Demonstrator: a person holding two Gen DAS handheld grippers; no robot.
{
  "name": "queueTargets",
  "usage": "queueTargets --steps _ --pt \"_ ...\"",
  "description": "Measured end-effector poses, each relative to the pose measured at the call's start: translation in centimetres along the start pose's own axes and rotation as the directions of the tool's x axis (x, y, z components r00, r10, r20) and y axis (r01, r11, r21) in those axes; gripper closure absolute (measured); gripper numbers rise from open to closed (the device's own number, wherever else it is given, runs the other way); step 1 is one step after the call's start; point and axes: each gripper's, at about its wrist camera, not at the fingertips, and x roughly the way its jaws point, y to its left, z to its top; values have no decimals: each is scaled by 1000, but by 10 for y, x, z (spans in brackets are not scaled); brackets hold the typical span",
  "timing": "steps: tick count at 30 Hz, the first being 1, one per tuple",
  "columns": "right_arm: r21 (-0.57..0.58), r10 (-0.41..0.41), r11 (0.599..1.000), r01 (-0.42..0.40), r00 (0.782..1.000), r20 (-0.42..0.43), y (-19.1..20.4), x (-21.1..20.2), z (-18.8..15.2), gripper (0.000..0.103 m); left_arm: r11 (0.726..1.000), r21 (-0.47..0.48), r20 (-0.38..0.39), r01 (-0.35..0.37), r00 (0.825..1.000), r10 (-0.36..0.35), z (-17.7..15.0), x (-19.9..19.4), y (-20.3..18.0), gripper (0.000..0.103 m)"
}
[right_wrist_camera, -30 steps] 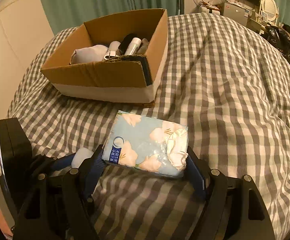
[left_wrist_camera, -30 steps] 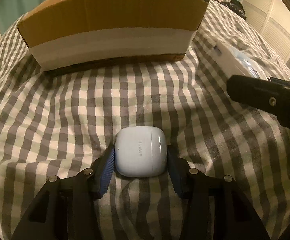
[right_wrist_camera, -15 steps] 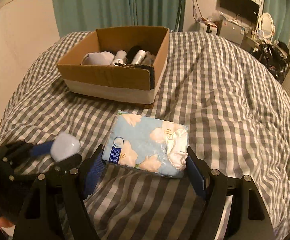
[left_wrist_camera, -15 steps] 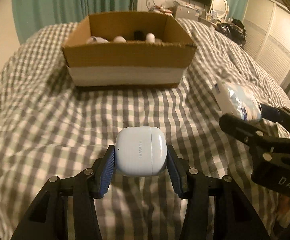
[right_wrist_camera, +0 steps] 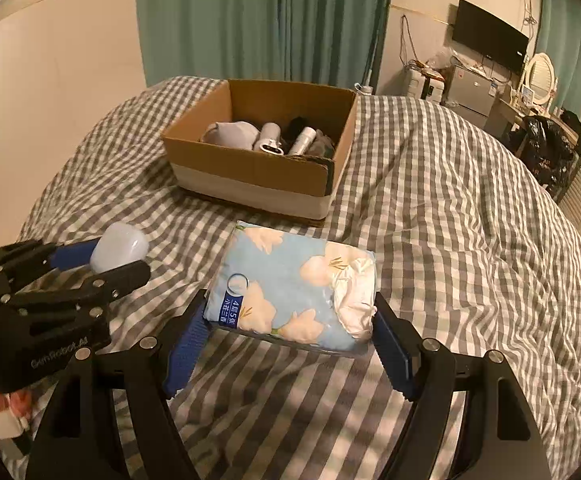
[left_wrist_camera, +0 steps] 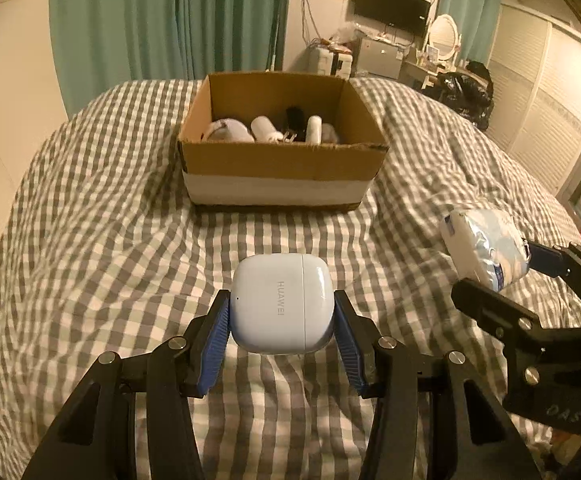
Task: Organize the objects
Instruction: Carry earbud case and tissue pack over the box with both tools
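Observation:
My left gripper (left_wrist_camera: 282,312) is shut on a white earbuds case (left_wrist_camera: 281,309) and holds it above the checkered bed. The case also shows in the right wrist view (right_wrist_camera: 119,249). My right gripper (right_wrist_camera: 290,328) is shut on a blue floral tissue pack (right_wrist_camera: 290,288), lifted off the bed; the pack also shows in the left wrist view (left_wrist_camera: 484,250). An open cardboard box (left_wrist_camera: 282,180) with several items inside stands on the bed ahead of both grippers; it also shows in the right wrist view (right_wrist_camera: 258,172).
The checkered duvet (left_wrist_camera: 90,240) covers the bed. Teal curtains (right_wrist_camera: 262,20) hang behind the box. A wall TV (left_wrist_camera: 390,6), a mirror, a small fridge and black bags (right_wrist_camera: 546,148) stand at the far right.
Both grippers have lifted their objects off the bed and risen. The box looks farther and lower, with its inside now visible.

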Motion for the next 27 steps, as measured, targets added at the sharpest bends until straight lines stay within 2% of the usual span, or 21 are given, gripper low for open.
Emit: queueTargets --steps 7,12,16,22,27 --pt "-61 2 998 1 999 54 9 -33 12 27 998 35 41 44 998 -45 26 -29 1 53" --pt "-137 -45 989 60 993 110 14 -51 33 27 997 56 74 50 996 -54 55 -49 7 53" --pt "-170 -41 983 65 989 145 14 -61 58 27 996 63 93 64 993 -69 82 -57 15 53" --pt "-200 -22 978 57 985 174 10 -62 100 27 998 69 118 -2 993 -6 120 -48 27 53" --pt "-204 5 978 32 984 176 7 -50 134 27 995 83 167 -53 985 38 150 -31 32 53"
